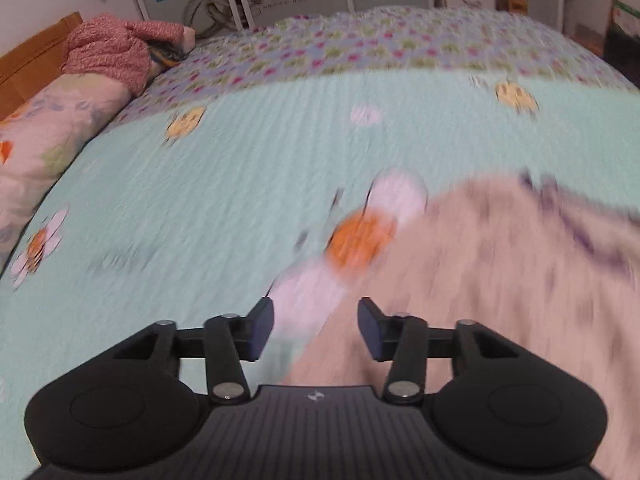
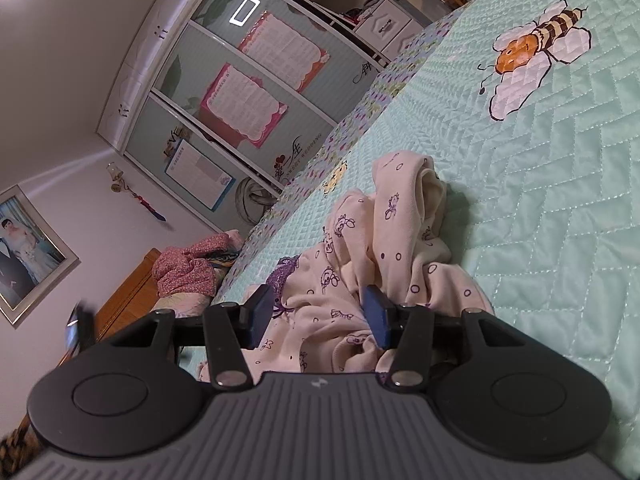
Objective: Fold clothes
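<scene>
A cream garment [image 1: 500, 280] printed with small purple figures lies on the mint quilted bedspread [image 1: 200, 200], blurred in the left wrist view. My left gripper [image 1: 316, 328] hangs open just above the bed, its pads apart over the garment's left edge and gripping nothing. In the right wrist view the same garment [image 2: 400, 220] sits crumpled in a heap on the bedspread [image 2: 560, 200]. My right gripper [image 2: 318, 316] is held low and tilted, with its fingers open. Loose cloth lies between the fingers and is not pinched.
A pink floral garment pile [image 1: 108, 48] rests by the wooden headboard [image 1: 28, 60], above a floral pillow [image 1: 52, 132]. That pile [image 2: 184, 268] also shows in the right wrist view. A wardrobe [image 2: 240, 80] with sliding doors stands past the bed's far side.
</scene>
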The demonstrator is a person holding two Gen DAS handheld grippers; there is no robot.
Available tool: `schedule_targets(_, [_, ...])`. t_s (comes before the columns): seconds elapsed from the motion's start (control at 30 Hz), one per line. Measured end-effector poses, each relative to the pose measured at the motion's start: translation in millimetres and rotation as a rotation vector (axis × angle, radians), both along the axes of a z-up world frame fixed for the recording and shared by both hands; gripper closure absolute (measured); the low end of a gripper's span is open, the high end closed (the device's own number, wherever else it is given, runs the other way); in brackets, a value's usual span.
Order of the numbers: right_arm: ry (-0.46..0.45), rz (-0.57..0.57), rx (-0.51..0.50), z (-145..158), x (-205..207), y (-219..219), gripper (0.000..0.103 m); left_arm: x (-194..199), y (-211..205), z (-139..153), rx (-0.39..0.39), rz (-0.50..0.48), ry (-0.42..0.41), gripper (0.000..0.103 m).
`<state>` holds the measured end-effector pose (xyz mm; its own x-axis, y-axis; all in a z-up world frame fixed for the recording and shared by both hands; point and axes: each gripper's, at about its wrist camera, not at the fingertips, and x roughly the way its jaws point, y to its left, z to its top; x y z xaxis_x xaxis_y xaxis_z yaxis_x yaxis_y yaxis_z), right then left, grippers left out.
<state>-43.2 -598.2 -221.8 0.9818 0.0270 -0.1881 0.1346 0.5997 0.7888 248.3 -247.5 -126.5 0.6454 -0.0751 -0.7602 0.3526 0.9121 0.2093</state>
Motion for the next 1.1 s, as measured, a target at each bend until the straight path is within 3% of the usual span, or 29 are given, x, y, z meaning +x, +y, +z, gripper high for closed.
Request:
schedule_targets(0.13, [-0.001,0.001,0.002,1.8,1.8,-0.5,0.051,-47.8,51.0,-6.0,0.007,0.042,0.011,0.043])
schedule_targets(0.27, [-0.002,0.004,0.004,1.2,3.8,-2.0,0.051,-68.4,96.5,-8.4,-0.003,0.167,-0.016,0.035])
schedule_targets(0.37, [-0.003,0.005,0.005,0.2,4.8,-3.8,0.051,-66.1,117.7,-15.2,0.022,0.246,-0.017,0.035])
schedule_targets(0.53, [-0.001,0.008,0.004,-1.5,4.6,-7.3,0.051,-46.9,116.9,-35.4,-0.002,0.229,0.080,0.037])
schedule_targets(0.57, [-0.001,0.009,0.003,-1.8,4.3,-7.8,0.051,-44.1,115.4,-37.2,-0.028,0.230,0.085,0.044])
schedule_targets(0.63, [-0.002,0.009,0.002,-1.9,4.6,-7.8,0.050,-39.4,113.4,-34.7,-0.114,0.233,0.108,0.100])
schedule_targets(0.67, [-0.002,0.010,0.001,-2.0,4.8,-7.8,0.050,-39.7,109.3,-31.4,-0.121,0.233,0.109,0.103])
schedule_targets(0.77, [-0.008,0.013,0.001,-1.4,4.8,-7.4,0.049,-39.5,92.6,-17.4,0.072,0.258,-0.018,0.102])
schedule_targets(0.9, [-0.027,0.015,-0.009,1.5,3.5,-5.5,0.041,-12.8,121.0,10.2,0.276,0.446,-0.189,0.102])
schedule_targets(0.97, [-0.054,0.016,-0.024,6.4,2.1,-3.6,0.035,3.6,144.9,14.9,0.327,0.518,-0.184,0.102])
schedule_targets(1.1, [-0.071,0.031,-0.040,10.1,5.0,-1.8,0.027,17.8,151.2,4.7,0.324,0.479,-0.107,0.095])
